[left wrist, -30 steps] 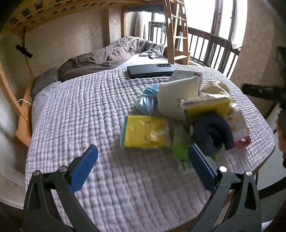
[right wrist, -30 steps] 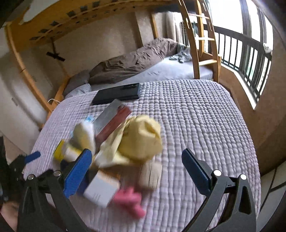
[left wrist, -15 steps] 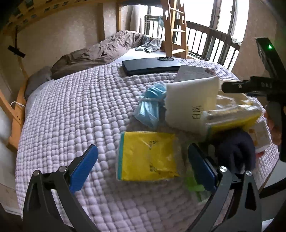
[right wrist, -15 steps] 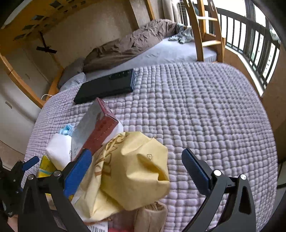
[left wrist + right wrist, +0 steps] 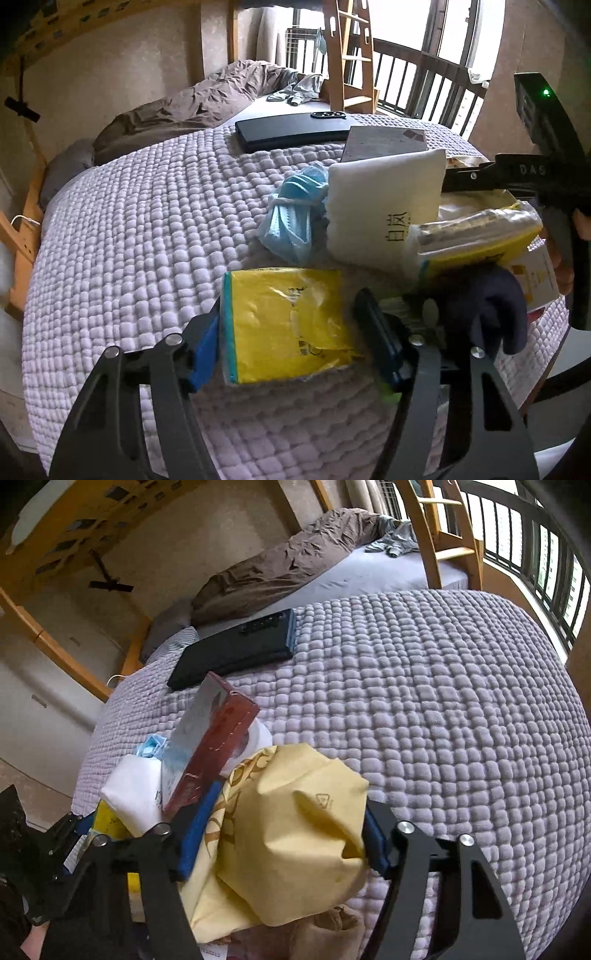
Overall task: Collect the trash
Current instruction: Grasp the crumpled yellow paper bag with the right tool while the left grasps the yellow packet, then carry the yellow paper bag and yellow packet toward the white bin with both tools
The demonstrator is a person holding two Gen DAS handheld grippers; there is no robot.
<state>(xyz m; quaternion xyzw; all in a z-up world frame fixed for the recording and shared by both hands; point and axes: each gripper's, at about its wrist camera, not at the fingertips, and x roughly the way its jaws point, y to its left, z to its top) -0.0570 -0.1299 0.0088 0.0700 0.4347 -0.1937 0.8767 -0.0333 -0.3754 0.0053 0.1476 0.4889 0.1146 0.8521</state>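
yellow packet (image 5: 286, 325) lengthwise between jaws

a home bedroom: ahead of the fingers a quilted lilac bedspread (image 5: 424, 709), a rumpled brown duvet (image 5: 280, 572) beyond, and a wooden bunk ladder (image 5: 351, 59) (by balcony railings).

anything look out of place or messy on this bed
Yes: a heap of trash sits on the quilt: a crumpled blue mask, a yellow packet and a crumpled yellow bag. A red-sided box leans tilted on the pile.
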